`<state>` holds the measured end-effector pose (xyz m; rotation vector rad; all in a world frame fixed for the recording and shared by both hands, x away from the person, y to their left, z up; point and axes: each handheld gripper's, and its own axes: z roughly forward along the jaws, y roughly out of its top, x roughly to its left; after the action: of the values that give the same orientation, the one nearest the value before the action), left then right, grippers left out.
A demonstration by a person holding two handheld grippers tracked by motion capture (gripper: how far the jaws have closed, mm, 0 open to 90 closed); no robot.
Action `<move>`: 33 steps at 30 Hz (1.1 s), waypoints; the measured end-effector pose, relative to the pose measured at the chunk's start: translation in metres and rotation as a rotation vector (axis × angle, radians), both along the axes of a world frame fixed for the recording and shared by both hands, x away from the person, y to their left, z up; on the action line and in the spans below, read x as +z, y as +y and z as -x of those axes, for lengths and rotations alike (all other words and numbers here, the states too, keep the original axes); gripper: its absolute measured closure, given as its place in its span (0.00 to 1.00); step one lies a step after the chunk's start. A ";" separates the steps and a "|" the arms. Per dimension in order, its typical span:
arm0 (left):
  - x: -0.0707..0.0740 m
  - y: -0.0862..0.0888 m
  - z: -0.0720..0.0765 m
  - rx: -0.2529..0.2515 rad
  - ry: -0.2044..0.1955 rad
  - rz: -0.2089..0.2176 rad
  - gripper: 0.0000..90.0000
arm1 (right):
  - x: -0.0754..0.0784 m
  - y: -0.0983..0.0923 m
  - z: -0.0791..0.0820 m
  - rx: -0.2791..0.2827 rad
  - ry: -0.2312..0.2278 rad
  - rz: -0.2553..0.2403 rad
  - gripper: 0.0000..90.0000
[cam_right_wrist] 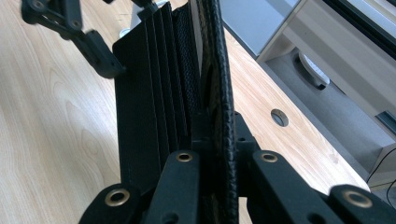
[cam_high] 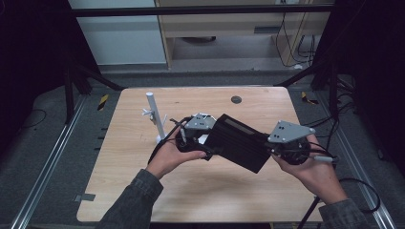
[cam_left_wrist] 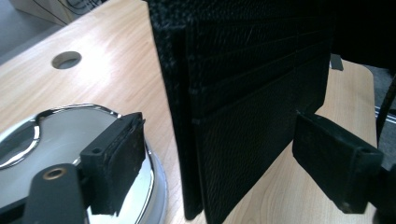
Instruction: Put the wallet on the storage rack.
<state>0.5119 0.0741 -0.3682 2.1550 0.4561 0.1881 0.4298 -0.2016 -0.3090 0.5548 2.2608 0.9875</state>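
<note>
Black textured leather wallet [cam_high: 237, 141]: clamped by right hand-held gripper [cam_right_wrist: 212, 126], left hand-held gripper [cam_left_wrist: 210, 154] released astride, liable to slip if tugged.

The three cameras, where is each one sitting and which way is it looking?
High view: above the table, facing down and forward; both forearms, left gripper, right gripper.
Left gripper view: rides that gripper, facing the wallet; jaws apart.
Right gripper view: rides that gripper; jaws clamp the wallet's edge.
All share the wallet and table hole.

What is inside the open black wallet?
The black textured leather wallet shows rows of card slots; no card edge is visible. The folded part beside the right claw hides its interior.
</note>
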 end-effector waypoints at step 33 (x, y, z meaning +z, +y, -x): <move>0.059 0.016 0.001 0.109 0.025 -0.131 0.90 | -0.085 -0.001 -0.014 -0.026 0.171 -0.034 0.50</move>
<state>0.5111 0.0903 -0.3092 2.2636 0.5906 0.2576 0.4435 -0.2022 -0.3941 0.7048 2.3833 1.0007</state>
